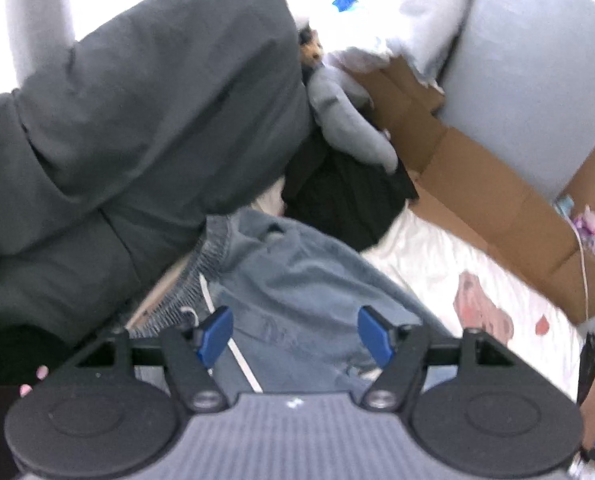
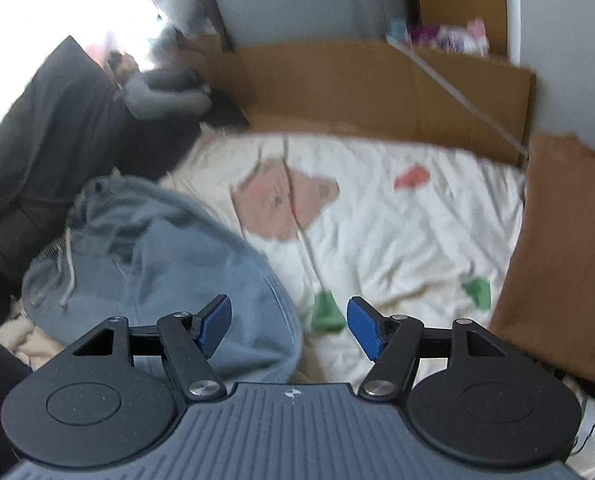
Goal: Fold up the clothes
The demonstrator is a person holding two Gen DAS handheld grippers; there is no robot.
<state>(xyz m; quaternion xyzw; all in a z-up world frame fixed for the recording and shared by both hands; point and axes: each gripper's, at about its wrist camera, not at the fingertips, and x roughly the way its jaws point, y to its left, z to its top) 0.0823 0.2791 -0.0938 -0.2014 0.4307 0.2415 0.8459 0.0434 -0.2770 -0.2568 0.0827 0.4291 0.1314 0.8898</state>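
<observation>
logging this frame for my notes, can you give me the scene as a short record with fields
surface: bed with cream printed sheet
garment: blue denim shorts with drawstring, rumpled, not yet folded
left gripper: open, over the shorts, holding nothing
right gripper: open, at the shorts' edge, holding nothing
beside shorts: dark grey pillow, black garment
along far side: cardboard
right of sheet: brown cushion

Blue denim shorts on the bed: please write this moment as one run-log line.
left gripper: open, over blue denim drawstring shorts | right gripper: open, at shorts edge | shorts: unfolded, on cream printed bedsheet
</observation>
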